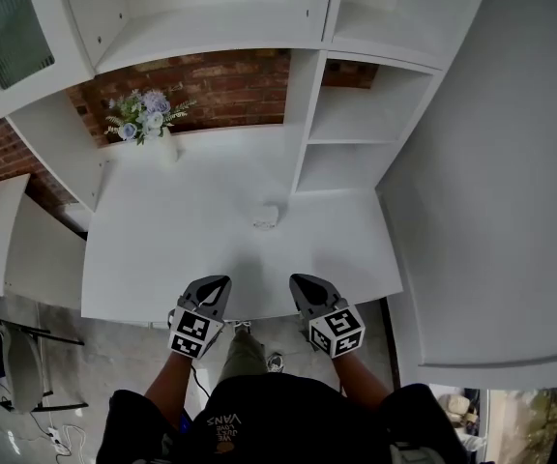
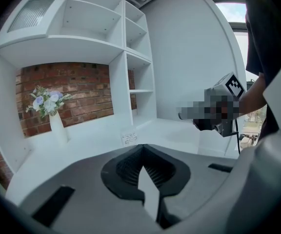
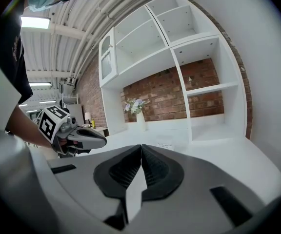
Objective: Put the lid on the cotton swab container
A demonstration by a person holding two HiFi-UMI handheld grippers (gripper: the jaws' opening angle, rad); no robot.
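A small white cotton swab container (image 1: 266, 216) stands near the middle of the white desk (image 1: 162, 249); it shows small and pale in the left gripper view (image 2: 129, 138) and in the right gripper view (image 3: 165, 144). No separate lid can be made out. My left gripper (image 1: 216, 285) hovers over the desk's front edge, jaws shut with nothing between them. My right gripper (image 1: 302, 282) is level with it, a little to the right, also shut and empty. Each gripper sees the other: the right gripper (image 2: 213, 112) in the left gripper view, the left gripper (image 3: 89, 139) in the right gripper view.
A white vase of pale flowers (image 1: 148, 124) stands at the back left against the brick wall. White shelving (image 1: 356, 129) rises at the right and overhead. A tall white panel (image 1: 491, 191) bounds the right side. A low white side surface (image 1: 8, 240) lies to the left.
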